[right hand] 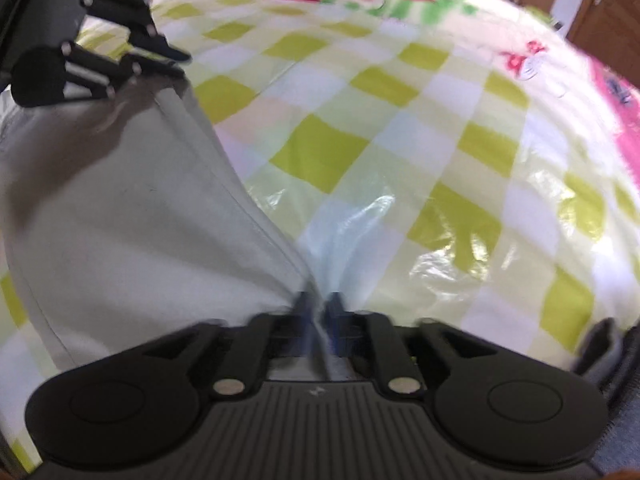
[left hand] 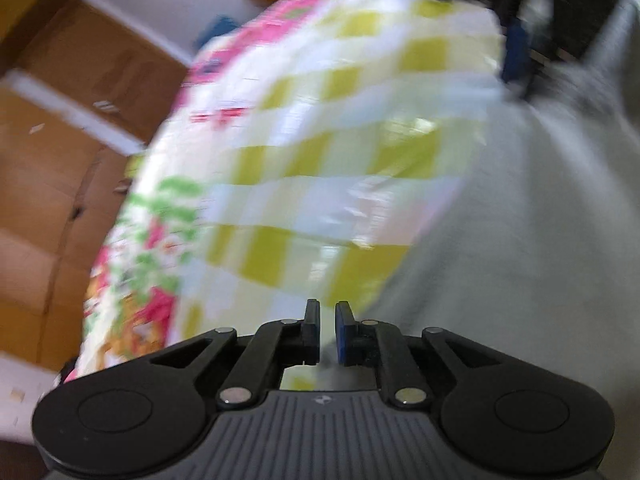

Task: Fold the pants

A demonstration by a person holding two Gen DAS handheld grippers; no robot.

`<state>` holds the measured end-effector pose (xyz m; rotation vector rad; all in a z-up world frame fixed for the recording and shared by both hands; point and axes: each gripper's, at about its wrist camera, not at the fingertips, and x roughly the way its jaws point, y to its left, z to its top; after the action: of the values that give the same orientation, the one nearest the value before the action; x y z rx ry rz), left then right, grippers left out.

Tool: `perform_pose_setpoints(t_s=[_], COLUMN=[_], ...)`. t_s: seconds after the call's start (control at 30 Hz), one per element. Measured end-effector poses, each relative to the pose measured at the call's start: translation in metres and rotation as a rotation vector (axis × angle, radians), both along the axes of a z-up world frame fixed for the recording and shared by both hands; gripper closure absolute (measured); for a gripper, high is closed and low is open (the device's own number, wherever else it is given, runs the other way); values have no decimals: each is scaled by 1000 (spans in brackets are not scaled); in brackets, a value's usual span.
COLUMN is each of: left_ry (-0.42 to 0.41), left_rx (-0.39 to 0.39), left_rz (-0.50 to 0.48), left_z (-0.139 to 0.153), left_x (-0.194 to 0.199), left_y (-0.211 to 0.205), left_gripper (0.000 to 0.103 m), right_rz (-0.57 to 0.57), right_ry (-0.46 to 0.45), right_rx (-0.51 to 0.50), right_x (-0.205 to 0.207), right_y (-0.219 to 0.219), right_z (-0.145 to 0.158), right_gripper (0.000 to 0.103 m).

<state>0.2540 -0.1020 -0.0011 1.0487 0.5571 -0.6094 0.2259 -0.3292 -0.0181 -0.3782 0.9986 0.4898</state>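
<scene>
The pants (right hand: pixel 132 220) are pale grey-white cloth, stretched taut above a checked cover (right hand: pixel 340 152). My right gripper (right hand: pixel 319 308) is shut on the pants' edge, which runs up and left from its jaws. My left gripper shows in the right wrist view (right hand: pixel 176 64) at the top left, shut on the far end of that same edge. In the left wrist view the left gripper (left hand: pixel 327 322) has its jaws nearly together with pale cloth (left hand: pixel 520 240) between them and spreading to the right. The right gripper (left hand: pixel 532 32) appears there at the top right, blurred.
The cover is yellow-green and white checks with a pink flowered border (right hand: pixel 624 112) under shiny clear plastic. Brown wooden cabinets (left hand: pixel 60 140) stand beyond the surface's edge, also visible in the right wrist view (right hand: pixel 600 12).
</scene>
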Motion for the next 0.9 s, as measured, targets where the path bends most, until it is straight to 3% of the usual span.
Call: perform_pose_setpoints(t_s=[0.07,0.13,0.3,0.4,0.57,0.67,0.8,0.9], left_ry=[-9,-14,26,20,21,33,54,66], left_rx=[-68,-99,-5,-22,-62,-89,-149,-179], left_rz=[39,19,5,66,125,171,203,196], left_z=[12,16,-5,-7,-5,-9,-15,-19], left_x=[-8,-26,-48,-43,-56,-67,-80,-83], left_y=[7,12,22,31,58,77,95,102], left_gripper=[75,75,72,72,68,68,68,67], right_rz=[-40,-58,66,104,175,190,251,273], right_ry=[-45,-101,-151,-126,0,88,314,381], right_rx=[32,49,128,229,429,481,496,540], right_x=[-5,-16,-24,1,55,90,114,119], right_y=[-4,-3,28,54,110,134,153,154], right_z=[10,20,38,40,25,8,-11,-8], right_gripper=[66,66,64,62,62,62,60,61])
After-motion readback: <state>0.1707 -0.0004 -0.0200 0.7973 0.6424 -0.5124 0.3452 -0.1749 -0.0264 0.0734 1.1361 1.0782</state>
